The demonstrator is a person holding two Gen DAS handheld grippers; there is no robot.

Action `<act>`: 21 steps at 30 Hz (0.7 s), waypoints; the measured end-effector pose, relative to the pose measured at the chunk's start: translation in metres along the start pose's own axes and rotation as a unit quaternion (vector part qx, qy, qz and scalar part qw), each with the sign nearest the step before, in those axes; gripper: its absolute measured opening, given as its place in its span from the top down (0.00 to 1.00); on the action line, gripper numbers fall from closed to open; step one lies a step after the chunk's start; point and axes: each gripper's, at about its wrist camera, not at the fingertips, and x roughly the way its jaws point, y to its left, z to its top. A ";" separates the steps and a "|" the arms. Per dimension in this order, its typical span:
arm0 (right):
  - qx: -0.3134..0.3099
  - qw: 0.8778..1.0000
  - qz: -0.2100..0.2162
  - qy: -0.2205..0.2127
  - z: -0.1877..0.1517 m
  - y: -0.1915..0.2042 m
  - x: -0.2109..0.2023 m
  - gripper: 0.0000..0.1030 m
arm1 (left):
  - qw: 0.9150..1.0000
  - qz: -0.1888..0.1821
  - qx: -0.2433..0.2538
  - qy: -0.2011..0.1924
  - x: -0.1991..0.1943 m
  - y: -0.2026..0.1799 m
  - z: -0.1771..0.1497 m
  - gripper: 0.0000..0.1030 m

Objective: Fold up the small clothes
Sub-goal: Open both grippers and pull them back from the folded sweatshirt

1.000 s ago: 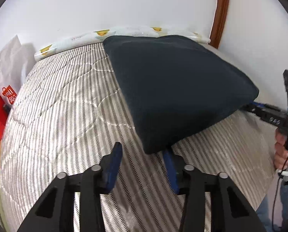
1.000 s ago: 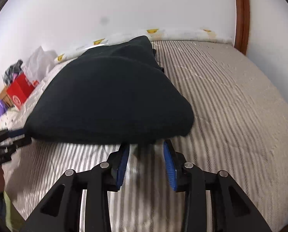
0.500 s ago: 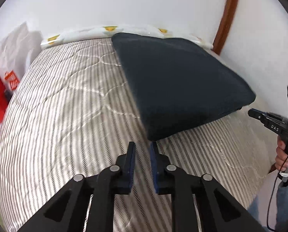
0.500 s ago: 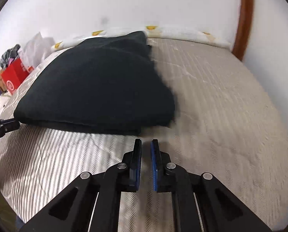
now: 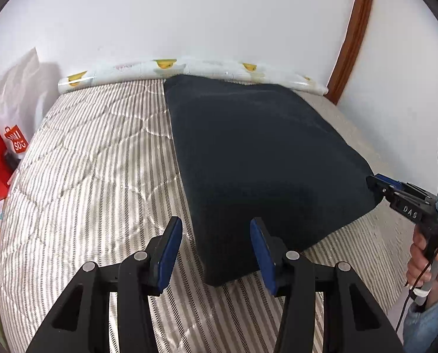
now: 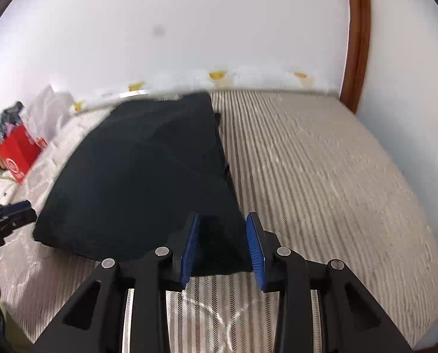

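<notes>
Bedding with pale stripes, the mattress cover (image 5: 95, 176), lies bare on both sides of one dark folded garment (image 5: 257, 161), which sits flat toward the near edge, its far end reaching a rolled printed sheet (image 5: 189, 69) against the white wall. Two grippers face it. The left gripper (image 5: 216, 250) has just been opening its jaws; they stand apart around the garment's near left corner without pressing it. The right gripper (image 6: 223, 244) has just been opening too, its blue pads either side of the near right corner; I cannot tell whether they touch the cloth. Beyond the bed's left edge stand one red box (image 6: 18, 153) and one white shopping bag (image 5: 16, 111); what they hold is hidden. A wooden door frame (image 5: 351, 35) rises at the right.
</notes>
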 end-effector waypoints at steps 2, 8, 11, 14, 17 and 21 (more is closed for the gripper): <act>-0.001 1.000 -0.005 -0.005 -0.003 0.000 0.002 0.69 | 1.000 -0.006 -0.012 0.006 0.003 0.002 -0.003 0.56; 0.013 1.000 -0.007 0.008 -0.001 -0.008 0.007 0.69 | 1.000 -0.007 -0.022 0.006 0.001 0.004 -0.006 0.55; 0.016 1.000 -0.013 0.009 -0.003 -0.007 0.004 0.69 | 1.000 -0.002 -0.022 0.007 -0.002 0.002 -0.009 0.55; 0.019 1.000 -0.019 0.015 -0.005 -0.004 -0.001 0.69 | 1.000 -0.003 -0.025 0.016 -0.004 0.002 -0.014 0.55; 0.027 0.999 -0.028 0.033 -0.013 -0.005 -0.009 0.68 | 0.999 0.002 -0.030 0.025 -0.012 0.004 -0.022 0.55; 0.043 0.998 -0.024 0.029 -0.026 -0.008 -0.036 0.66 | 0.999 0.013 -0.030 0.010 -0.038 0.000 -0.029 0.56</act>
